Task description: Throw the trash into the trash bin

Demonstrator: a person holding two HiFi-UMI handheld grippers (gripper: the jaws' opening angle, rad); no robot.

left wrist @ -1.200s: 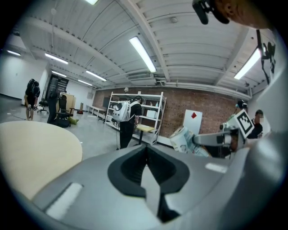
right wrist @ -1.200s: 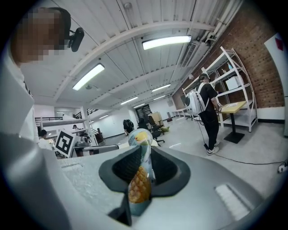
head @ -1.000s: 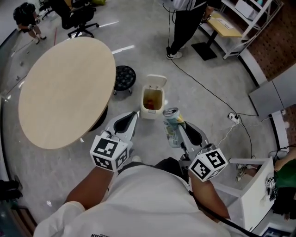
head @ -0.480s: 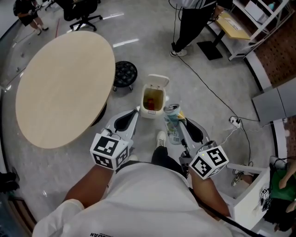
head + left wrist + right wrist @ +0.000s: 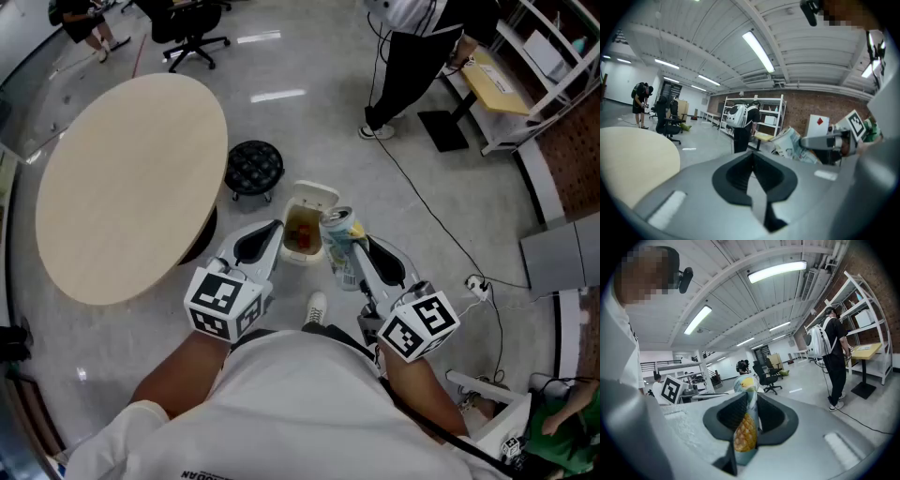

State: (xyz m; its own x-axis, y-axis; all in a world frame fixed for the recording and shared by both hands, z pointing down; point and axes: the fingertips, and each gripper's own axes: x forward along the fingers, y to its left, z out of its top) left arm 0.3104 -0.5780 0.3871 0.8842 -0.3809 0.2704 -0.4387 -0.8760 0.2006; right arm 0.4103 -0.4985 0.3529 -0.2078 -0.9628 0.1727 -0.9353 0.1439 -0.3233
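closer now: trash bin (image 5: 298, 256), just ahead of left hand-held gripper (image 5: 275, 231), jaws together, empty. right hand-held gripper (image 5: 356, 262) clamps crushed drink can (image 5: 339, 234), beside bin's rim.

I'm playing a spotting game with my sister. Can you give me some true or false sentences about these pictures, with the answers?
1. The right gripper holds a dented drink can with a pineapple picture on it. True.
2. The small white plastic trash bin has its lid shut. False: the lid stands open, and something reddish lies inside.
3. The left gripper holds a bottle. False: its jaws are together with nothing between them.
4. A round black stool stands on the floor beside the big round beige table. True.
5. The can lies inside the bin. False: the right gripper grips it, beside the bin.
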